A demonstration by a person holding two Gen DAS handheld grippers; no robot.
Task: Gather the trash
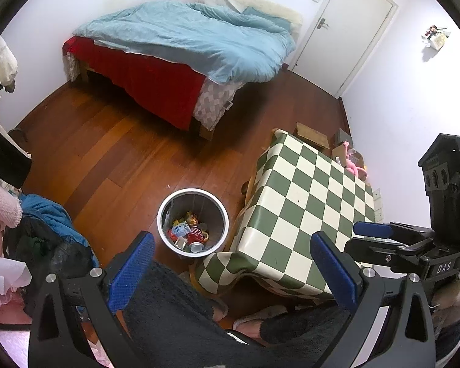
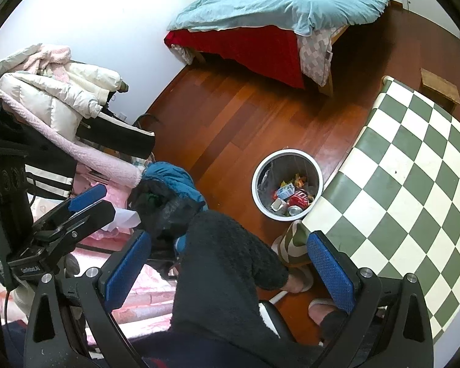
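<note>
Clothes pile (image 1: 46,239): heaped at the left edge of the left wrist view, on the floor side well left of the bin; blue and dark garments on top.
Left gripper (image 1: 233,271): held above the person's dark-trousered lap, its two blue-padded fingers (image 1: 132,271) spread wide with nothing between them.
Trash bin (image 1: 193,222): round, white-rimmed, standing on the wooden floor (image 1: 107,153) just beyond the left gripper's left finger and just beside the near-left corner of the table; it lies ahead of and below both grippers, apart from them.
Trash (image 1: 188,236): wrappers, a small carton, a red can and a silver can end lying in the bottom of the bin; in the right wrist view the same trash (image 2: 291,197) shows inside the bin (image 2: 286,184).
Table (image 1: 306,214): covered with a green-and-cream checked cloth, right of the bin.
Right gripper (image 2: 230,268): blue pads wide apart, holding nothing; seen from the left camera at the table's right edge (image 1: 372,230).
Bed (image 1: 184,46): far side of the floor, blue duvet over red sheet.
</note>
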